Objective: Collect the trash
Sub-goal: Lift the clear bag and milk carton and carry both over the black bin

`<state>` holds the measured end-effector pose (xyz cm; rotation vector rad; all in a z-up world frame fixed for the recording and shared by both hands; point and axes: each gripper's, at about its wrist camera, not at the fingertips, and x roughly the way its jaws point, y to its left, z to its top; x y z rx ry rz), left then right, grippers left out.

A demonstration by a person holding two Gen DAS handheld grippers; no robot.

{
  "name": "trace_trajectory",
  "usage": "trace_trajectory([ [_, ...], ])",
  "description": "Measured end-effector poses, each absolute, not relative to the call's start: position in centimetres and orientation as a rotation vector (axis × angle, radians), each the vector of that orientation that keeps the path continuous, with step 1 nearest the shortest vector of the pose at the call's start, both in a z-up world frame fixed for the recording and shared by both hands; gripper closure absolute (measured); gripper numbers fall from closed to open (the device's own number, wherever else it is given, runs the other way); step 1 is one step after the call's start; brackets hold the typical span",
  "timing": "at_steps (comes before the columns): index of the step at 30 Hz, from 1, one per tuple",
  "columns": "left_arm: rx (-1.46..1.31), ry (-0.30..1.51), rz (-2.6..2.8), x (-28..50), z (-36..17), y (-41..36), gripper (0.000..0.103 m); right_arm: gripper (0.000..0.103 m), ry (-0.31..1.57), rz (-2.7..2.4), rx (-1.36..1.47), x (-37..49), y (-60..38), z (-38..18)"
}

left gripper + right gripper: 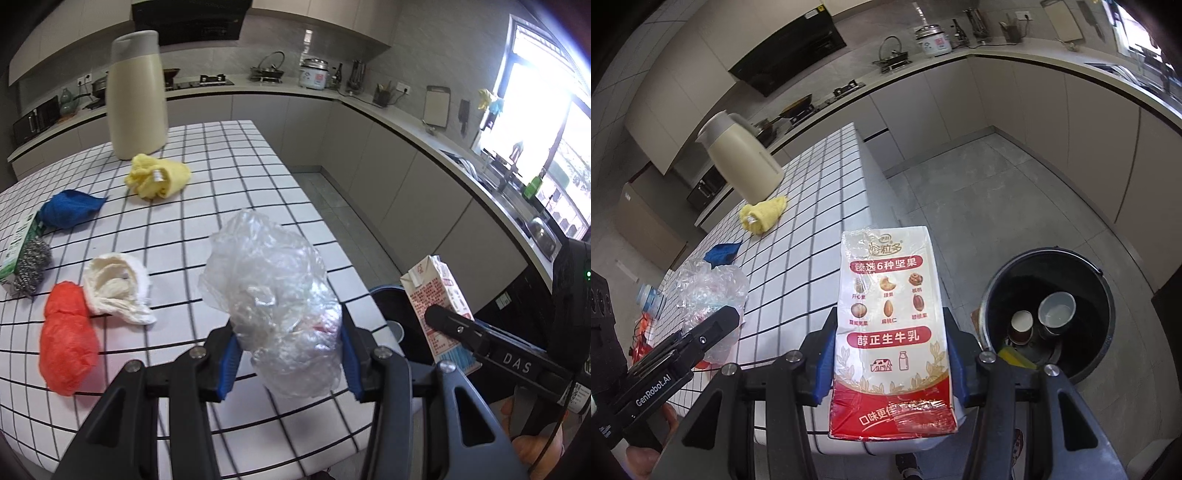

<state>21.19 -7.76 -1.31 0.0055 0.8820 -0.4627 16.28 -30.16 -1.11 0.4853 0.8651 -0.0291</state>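
Note:
My left gripper [288,354] is shut on a crumpled clear plastic bag [269,295], held above the right edge of the white tiled table [229,192]. My right gripper [890,358] is shut on a red and white milk carton [892,325], which stands upright between the blue pads beside the table's edge. The same carton [436,299] shows at the right in the left wrist view, and the plastic bag [709,291] at the left in the right wrist view. A black round bin [1049,314] stands on the floor to the right, holding paper cups [1021,325] and a yellow item.
On the table lie a red bag [66,343], a white crumpled tissue [118,291], a steel scourer [31,266] beside a green box, a blue cloth [68,208], a yellow cloth [157,179] and a tall cream jug [136,96]. Kitchen counters line the far walls.

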Motion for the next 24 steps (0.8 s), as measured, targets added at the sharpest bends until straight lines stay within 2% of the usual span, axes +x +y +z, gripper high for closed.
trace_trajectory([
  [24, 0.081, 0.982, -0.73, 19.4, -3.9, -22.7, 0.055, 0.051, 0.878, -0.319, 0.586, 9.6, -44.5, -3.8],
])
